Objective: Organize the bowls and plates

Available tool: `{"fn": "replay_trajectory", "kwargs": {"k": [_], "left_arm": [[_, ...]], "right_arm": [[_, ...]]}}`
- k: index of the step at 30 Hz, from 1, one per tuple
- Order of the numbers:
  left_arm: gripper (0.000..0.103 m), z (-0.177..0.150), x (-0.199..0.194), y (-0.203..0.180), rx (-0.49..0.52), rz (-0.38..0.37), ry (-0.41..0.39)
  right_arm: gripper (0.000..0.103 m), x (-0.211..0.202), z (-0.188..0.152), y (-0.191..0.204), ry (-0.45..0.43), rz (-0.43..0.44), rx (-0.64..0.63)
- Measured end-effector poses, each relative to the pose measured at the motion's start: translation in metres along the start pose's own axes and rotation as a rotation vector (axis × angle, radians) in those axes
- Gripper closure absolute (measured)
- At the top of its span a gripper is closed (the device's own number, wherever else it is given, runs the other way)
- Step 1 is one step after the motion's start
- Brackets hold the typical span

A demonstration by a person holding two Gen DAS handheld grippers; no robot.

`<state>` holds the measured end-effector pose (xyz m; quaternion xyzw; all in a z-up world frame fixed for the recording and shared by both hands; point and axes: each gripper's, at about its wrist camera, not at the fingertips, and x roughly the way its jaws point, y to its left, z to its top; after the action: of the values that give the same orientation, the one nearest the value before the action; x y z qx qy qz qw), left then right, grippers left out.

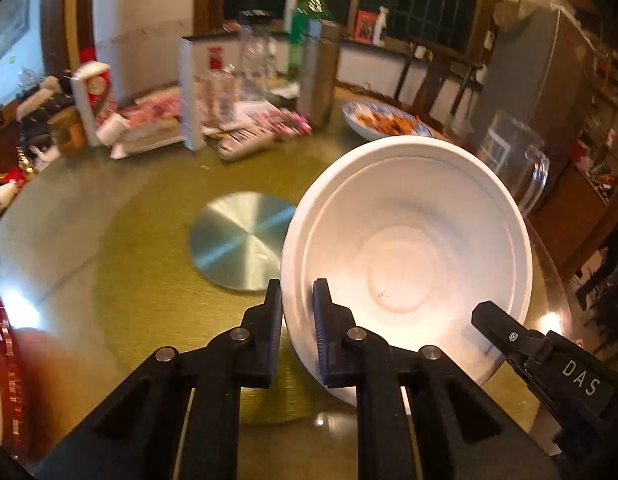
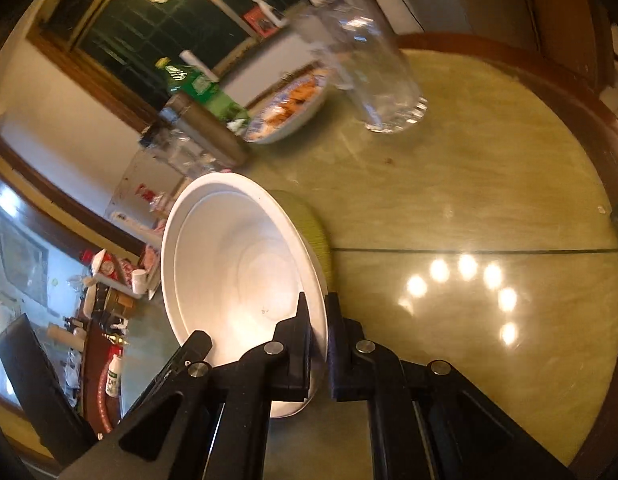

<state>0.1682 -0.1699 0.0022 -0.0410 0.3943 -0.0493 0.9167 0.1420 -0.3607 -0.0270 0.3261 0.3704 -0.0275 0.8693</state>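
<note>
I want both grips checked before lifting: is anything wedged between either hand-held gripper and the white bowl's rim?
Nothing visible. The left hand-held gripper and the right hand-held gripper each clamp straight onto the white bowl rim, at opposite sides.

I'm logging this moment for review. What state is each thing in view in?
white bowl: empty, tilted, rim pinched by both tools
left tool: shut on the bowl's rim
right tool: shut on the bowl's opposite rim
patterned plate: holds orange food, resting on the table
glass jar: looks empty, standing on the table
green bottle: upright, capped
</note>
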Motion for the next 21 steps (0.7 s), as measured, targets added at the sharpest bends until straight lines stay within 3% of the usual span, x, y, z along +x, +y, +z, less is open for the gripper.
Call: {"fn": "replay_trajectory", "kwargs": {"k": [6,11,21], "left_arm": [[0.09,-0.004,-0.001,0.033,-0.016,0.049,-0.025],[0.09,-0.013,0.01,0.042,-0.024,0.063,-0.013],[0.09,-0.017,0.016,0.048,-0.029,0.028,-0.001]], "right_arm": [[0.097,0.004,-0.026,0.036,-0.058,0.02,-0.072],[0.097,0.017,-0.039,0.047,-0.04,0.016,-0.122],[0.096,0.023,-0.043,0.044,-0.054,0.007,-0.145]]}}
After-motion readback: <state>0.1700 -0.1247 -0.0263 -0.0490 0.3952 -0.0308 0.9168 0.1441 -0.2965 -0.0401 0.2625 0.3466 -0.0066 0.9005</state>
